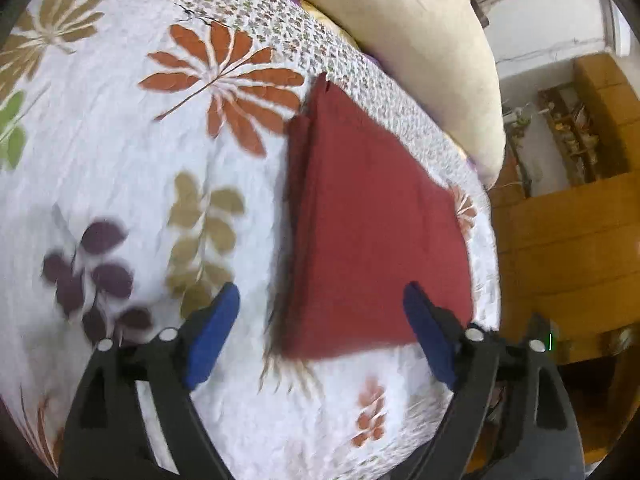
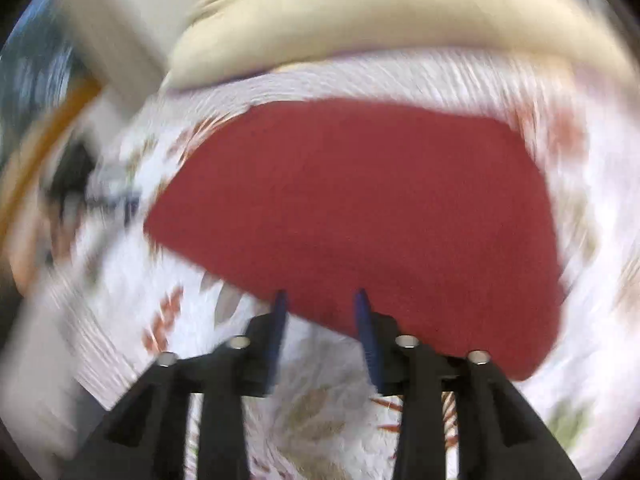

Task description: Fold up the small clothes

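While both tools hang above the bed with nothing between their fingers, the red garment (image 1: 376,220) lies flat on the floral bedspread (image 1: 132,152), already folded into a compact stack; layered edges show along its left side in the left wrist view. It occupies the centre-right of that view and the centre of the right wrist view (image 2: 360,208).

The left hand-held gripper (image 1: 320,300) is spread wide, one blue finger over bare bedspread and the other over the garment's lower right corner. The right hand-held gripper (image 2: 320,296) shows a narrower gap between its blue fingers, which hold nothing and point at the garment's near edge; contact cannot be confirmed because of motion blur.

Judged from this layout, the fold is largely complete, and the step in hand is either a final fold or release. A further fold would call for pinching all layers at one edge so the stack does not slide apart.

A cream pillow (image 1: 420,40) lies along the upper right of the left wrist view, just beyond the garment. Wooden furniture (image 1: 568,248) stands at the right edge, beside the bed.
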The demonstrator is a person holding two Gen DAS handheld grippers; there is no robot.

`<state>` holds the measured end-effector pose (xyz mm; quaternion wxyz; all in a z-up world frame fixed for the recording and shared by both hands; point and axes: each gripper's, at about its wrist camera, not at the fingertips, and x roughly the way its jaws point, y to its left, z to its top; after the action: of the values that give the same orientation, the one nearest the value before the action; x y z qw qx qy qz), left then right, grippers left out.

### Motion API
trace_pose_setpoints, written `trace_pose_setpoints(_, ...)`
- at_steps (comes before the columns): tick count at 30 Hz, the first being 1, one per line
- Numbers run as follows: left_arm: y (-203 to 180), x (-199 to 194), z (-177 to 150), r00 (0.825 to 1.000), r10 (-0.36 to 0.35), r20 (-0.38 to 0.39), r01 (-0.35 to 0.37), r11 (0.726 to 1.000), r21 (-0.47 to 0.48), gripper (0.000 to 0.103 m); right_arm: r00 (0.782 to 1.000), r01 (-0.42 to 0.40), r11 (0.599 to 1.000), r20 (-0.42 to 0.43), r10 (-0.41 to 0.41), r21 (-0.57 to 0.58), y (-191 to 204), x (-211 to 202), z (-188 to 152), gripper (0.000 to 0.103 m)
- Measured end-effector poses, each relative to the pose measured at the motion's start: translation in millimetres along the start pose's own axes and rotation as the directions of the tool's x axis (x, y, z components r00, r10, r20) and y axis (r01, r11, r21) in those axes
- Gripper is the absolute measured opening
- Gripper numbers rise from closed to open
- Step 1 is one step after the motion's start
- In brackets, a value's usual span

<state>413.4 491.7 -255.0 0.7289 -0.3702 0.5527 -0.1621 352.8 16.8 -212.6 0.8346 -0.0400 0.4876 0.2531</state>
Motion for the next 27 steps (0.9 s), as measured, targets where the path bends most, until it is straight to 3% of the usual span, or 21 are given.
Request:
trace_pose_setpoints(2, 3, 14, 15, 1.000, -0.012, -0.027, 0.010, 0.999, -0.045, 0.086, 0.993, 0.120, 0.968, 0.029, -0.116, -0.219, 62, 0, -6, 0.051)
trace_pose_setpoints(3, 8, 17, 23, 0.999, -0.016, -0.040, 0.014, 0.998, -0.066, 0.086, 0.989, 0.147, 0.951, 0.039, -0.142, -0.272, 77, 4, -9, 0.053)
trace_pose_setpoints(5, 10, 26, 39, 0.999, -0.014, -0.039, 0.010, 0.995, -0.101, 0.086, 0.972, 0.235, 0.876, 0.089, -0.218, -0.420, 126, 21, -15, 0.058)
trace_pose_setpoints(8, 15, 43, 55, 0.996, -0.049, -0.076, 0.040, 0.991, -0.126, 0.086, 0.948, 0.318, 0.766, 0.175, -0.266, -0.558, 171, 48, -23, 0.061)
trace_pose_setpoints(11, 17, 65, 64, 0.989, -0.042, -0.139, 0.024, 0.992, -0.126, 0.086, 0.938, 0.345, 0.717, 0.201, -0.281, -0.606, 201, 66, -24, 0.062)
trace_pose_setpoints(18, 19, 87, 93, 0.985, -0.056, -0.161, 0.038, 0.993, -0.115, 0.087, 0.853, 0.499, 0.504, 0.298, -0.427, -0.705, 240, 140, -18, 0.065)
trace_pose_setpoints(23, 14, 101, 109, 0.975, -0.074, -0.207, 0.058, 0.995, -0.084, 0.089, 0.834, 0.518, 0.447, 0.314, -0.454, -0.730, 254, 168, -14, 0.059)
trace_pose_setpoints(27, 9, 113, 115, 0.968, -0.084, -0.238, 0.071, 0.996, -0.061, 0.092, 0.794, 0.574, 0.403, 0.365, -0.486, -0.713, 259, 184, -4, 0.057)
